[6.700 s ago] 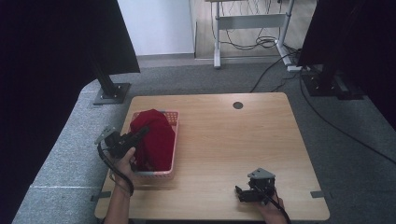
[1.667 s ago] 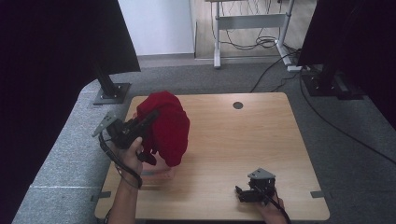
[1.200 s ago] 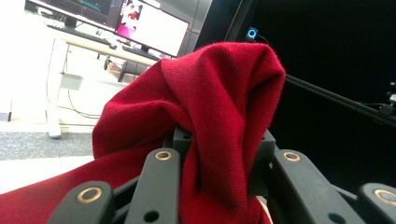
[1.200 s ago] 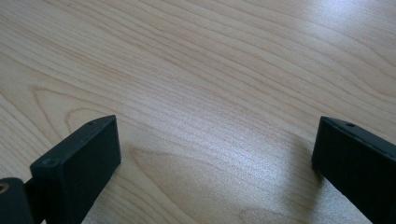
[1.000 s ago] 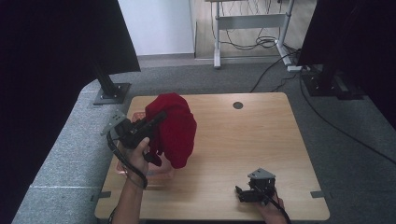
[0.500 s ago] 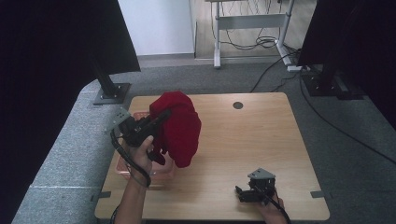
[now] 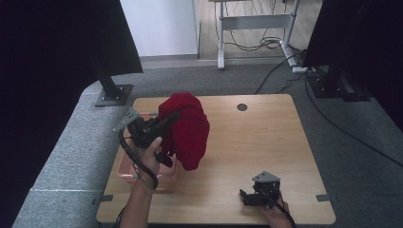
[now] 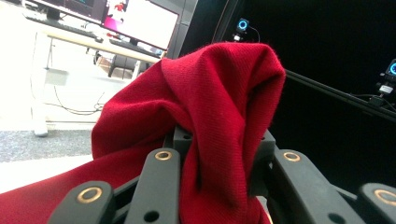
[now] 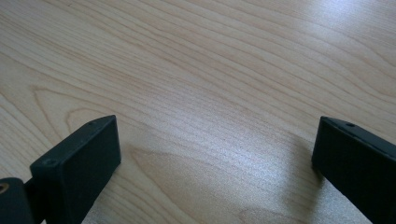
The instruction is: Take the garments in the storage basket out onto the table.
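Since the earlier frames the red cloth [image 7: 186,127] has come up out of the pink basket [image 7: 127,166] at the table's [image 7: 266,142] left edge and now hangs in the air over the left half of the table, carried by the left gripper [image 7: 164,124]. In the left gripper view its jaws are closed on a bunched fold of the cloth [image 8: 219,116], which spills over and between them. The right gripper [image 7: 247,195] rests near the front edge toward the right corner, its jaws spread wide over bare wood.

The cloth looks soft, light and limp: it will drape and swing rather than hold shape, so a pinch on a thick fold or a hem seems safest, and a second hold with the free gripper would likely help spread it.
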`<action>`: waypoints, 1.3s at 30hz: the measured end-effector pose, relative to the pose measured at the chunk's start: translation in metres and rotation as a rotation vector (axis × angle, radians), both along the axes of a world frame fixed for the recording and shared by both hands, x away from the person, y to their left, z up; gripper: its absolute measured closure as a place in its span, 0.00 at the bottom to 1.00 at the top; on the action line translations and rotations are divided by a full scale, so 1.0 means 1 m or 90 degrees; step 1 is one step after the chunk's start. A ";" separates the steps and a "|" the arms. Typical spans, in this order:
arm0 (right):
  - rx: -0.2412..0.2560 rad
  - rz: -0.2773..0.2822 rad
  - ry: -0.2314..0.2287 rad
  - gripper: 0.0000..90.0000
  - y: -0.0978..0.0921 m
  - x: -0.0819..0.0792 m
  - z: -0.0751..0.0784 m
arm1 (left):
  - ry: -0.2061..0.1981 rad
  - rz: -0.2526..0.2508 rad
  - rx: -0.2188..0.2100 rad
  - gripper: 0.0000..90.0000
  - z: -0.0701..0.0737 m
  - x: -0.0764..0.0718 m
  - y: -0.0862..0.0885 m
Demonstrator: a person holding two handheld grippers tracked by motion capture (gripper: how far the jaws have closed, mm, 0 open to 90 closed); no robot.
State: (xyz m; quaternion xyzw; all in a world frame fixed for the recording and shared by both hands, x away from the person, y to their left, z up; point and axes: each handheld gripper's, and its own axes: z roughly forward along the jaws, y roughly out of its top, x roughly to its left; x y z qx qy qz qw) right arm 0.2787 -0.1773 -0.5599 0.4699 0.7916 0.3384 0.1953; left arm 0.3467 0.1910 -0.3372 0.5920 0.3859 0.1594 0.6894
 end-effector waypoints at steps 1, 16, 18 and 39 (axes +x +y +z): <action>0.000 0.000 0.000 0.01 0.000 0.000 0.000 | 0.000 -0.001 0.000 0.79 0.000 0.000 -0.001; 0.001 -0.001 0.001 0.01 0.000 0.000 0.000 | 0.009 -0.013 0.005 0.79 0.002 0.006 -0.018; 0.001 -0.001 0.001 0.01 0.000 0.000 0.000 | 0.009 -0.014 0.007 0.79 0.002 0.007 -0.019; 0.000 0.000 0.000 0.01 0.000 0.000 0.000 | 0.015 -0.039 0.003 0.79 0.001 0.011 -0.045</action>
